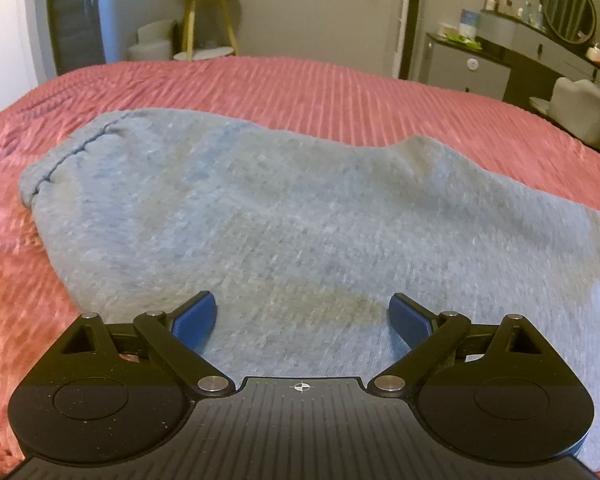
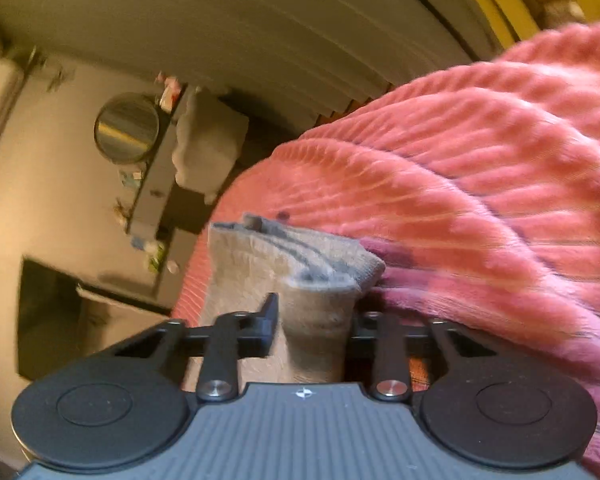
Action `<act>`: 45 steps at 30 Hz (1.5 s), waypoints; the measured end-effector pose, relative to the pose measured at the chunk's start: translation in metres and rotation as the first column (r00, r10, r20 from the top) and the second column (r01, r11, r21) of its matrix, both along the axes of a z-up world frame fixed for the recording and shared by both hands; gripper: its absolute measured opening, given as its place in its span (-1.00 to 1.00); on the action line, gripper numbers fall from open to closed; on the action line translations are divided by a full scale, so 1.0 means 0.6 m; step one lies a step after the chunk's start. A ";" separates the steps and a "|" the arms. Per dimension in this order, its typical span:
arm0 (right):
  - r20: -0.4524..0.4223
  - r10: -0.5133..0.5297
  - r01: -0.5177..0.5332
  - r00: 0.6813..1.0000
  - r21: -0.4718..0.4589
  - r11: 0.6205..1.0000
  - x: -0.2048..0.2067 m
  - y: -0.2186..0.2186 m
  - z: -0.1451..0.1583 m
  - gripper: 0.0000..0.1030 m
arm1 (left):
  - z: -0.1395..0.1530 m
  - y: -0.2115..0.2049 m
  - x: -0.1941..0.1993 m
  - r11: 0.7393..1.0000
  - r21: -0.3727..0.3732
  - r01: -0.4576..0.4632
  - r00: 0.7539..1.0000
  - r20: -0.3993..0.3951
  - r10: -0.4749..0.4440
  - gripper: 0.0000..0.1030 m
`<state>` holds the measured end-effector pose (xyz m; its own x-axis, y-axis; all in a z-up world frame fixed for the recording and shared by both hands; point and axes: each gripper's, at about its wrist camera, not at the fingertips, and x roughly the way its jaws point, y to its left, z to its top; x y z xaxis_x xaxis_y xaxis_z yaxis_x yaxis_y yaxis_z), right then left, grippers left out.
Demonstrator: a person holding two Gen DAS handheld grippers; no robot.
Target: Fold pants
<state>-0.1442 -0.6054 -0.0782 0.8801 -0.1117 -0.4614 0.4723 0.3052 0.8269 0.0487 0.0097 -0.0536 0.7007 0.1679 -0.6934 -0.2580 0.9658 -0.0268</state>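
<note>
While L gripper (image 1: 302, 316) gapes, R gripper (image 2: 312, 320) clamps pants (image 2: 300, 280).

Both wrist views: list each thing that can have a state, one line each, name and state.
Light grey-blue knit pants: lying on the bed, spread out, one end bunched between the right jaws.
Pink ribbed bedspread: on the bed, rumpled near the pants.
Left gripper: jaws open above the pants, gripping nothing.
Right gripper: jaws shut on a fold of pants fabric.

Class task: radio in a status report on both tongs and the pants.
Left tongs open, low over pants. Right tongs shut on a bunched pants edge. Bedspread under all; nothing in the way.
</note>
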 end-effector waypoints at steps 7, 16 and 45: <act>-0.049 0.023 -0.030 0.999 -0.147 0.989 0.008 0.027 0.003 -0.60 | -0.004 -0.007 0.002 0.999 -0.015 0.037 0.999 0.004 -0.037 0.90; -0.075 -0.002 -0.012 0.997 -0.182 0.983 0.011 0.038 0.018 -0.38 | -0.009 -0.018 0.007 0.998 -0.002 0.069 0.998 -0.002 -0.069 0.94; -0.107 -0.037 0.029 0.994 -0.080 0.996 0.025 0.027 0.021 -0.51 | -0.009 -0.015 0.018 0.996 -0.037 0.084 0.996 -0.015 -0.084 0.95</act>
<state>-0.1293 -0.5894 -0.0656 0.8206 -0.1793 -0.5426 0.5688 0.3492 0.7447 0.0597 0.0004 -0.0591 0.6994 0.0834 -0.7099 -0.1766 0.9825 -0.0586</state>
